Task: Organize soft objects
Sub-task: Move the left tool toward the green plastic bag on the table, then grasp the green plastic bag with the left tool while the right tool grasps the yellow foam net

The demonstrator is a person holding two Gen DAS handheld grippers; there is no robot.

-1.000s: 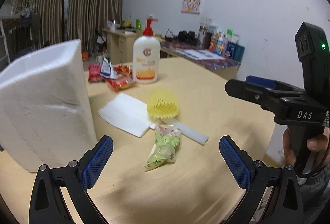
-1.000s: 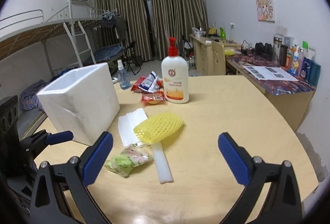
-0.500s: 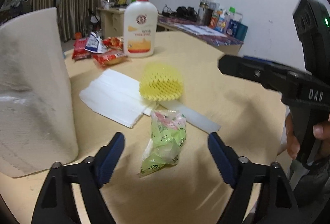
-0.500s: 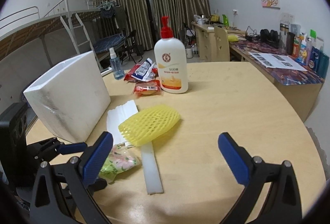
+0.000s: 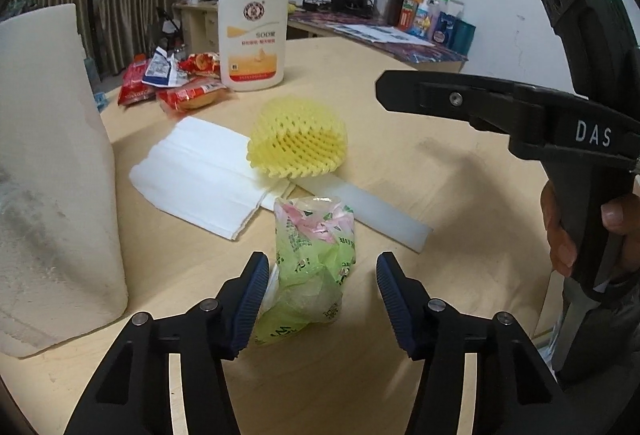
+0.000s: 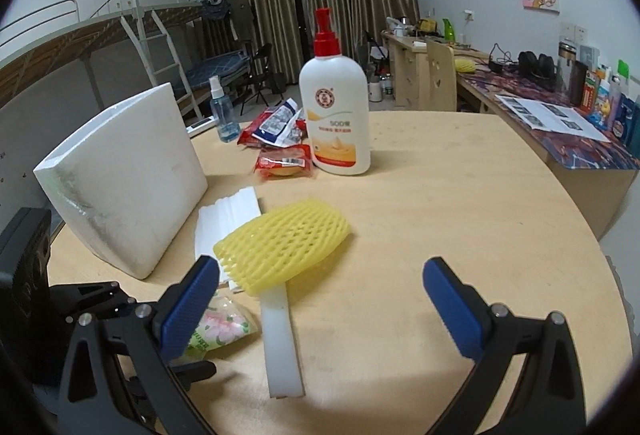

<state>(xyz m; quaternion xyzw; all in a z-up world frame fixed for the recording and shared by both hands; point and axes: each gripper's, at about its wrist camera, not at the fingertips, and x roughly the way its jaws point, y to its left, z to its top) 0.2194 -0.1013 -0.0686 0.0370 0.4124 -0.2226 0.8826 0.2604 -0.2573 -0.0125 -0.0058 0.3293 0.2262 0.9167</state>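
A crumpled green and pink plastic bag (image 5: 314, 263) lies on the wooden table (image 5: 440, 163), also in the right wrist view (image 6: 220, 327). My left gripper (image 5: 318, 297) is open, its blue pads on either side of the bag's near end. A yellow foam net (image 5: 298, 147) rests on folded white foam sheets (image 5: 200, 175) and a white foam strip (image 5: 376, 215). My right gripper (image 6: 320, 303) is open and empty, just in front of the yellow net (image 6: 284, 239).
A big white foam block (image 5: 52, 175) stands at the left. A lotion pump bottle (image 5: 254, 31) and red snack packets (image 5: 188, 91) sit behind. A small spray bottle (image 6: 226, 111) stands at the far edge. A cluttered desk (image 6: 560, 123) is at right.
My left gripper has moved forward and down so its pads now flank the bag, and has narrowed. My right gripper has come closer to the yellow net.
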